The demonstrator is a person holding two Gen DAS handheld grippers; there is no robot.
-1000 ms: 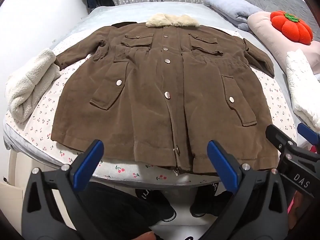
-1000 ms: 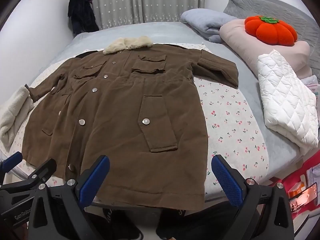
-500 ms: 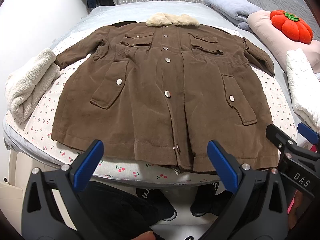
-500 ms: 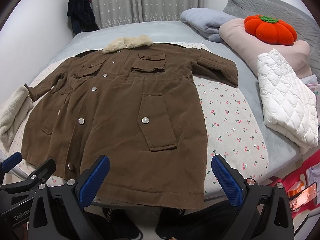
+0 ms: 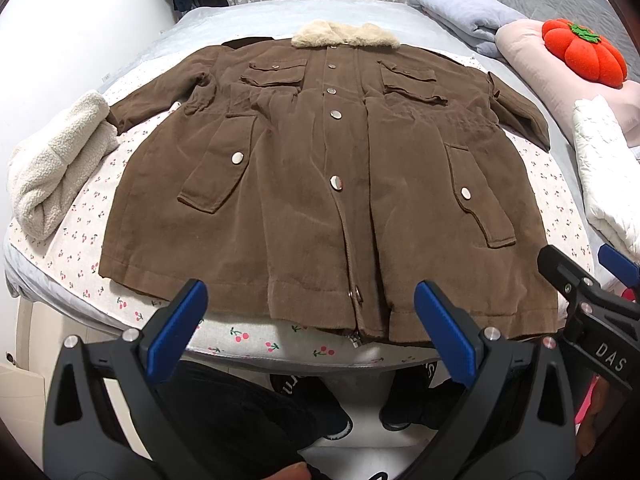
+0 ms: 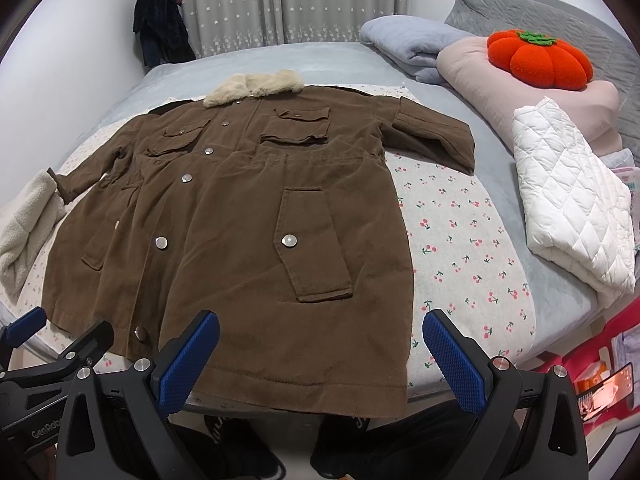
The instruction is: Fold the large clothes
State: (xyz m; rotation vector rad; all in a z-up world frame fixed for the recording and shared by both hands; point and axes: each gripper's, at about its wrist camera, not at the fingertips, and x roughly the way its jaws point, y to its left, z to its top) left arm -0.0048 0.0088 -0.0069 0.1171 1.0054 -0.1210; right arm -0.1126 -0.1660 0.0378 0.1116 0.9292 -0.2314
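Note:
A large brown coat with a cream fur collar lies flat and buttoned on the bed, hem toward me, both sleeves spread out. It also shows in the right wrist view. My left gripper is open and empty, just in front of the hem near the zipper. My right gripper is open and empty, just in front of the hem's right part. Each gripper shows at the edge of the other's view.
A cherry-print sheet covers the bed. A cream fleece garment lies at the left. A white quilted item, pink bedding with an orange pumpkin cushion and a grey-blue blanket lie at the right. Feet in dark shoes stand below.
Both grippers have edged slightly forward toward the coat's hem. The coat has not moved and both grippers stay open.

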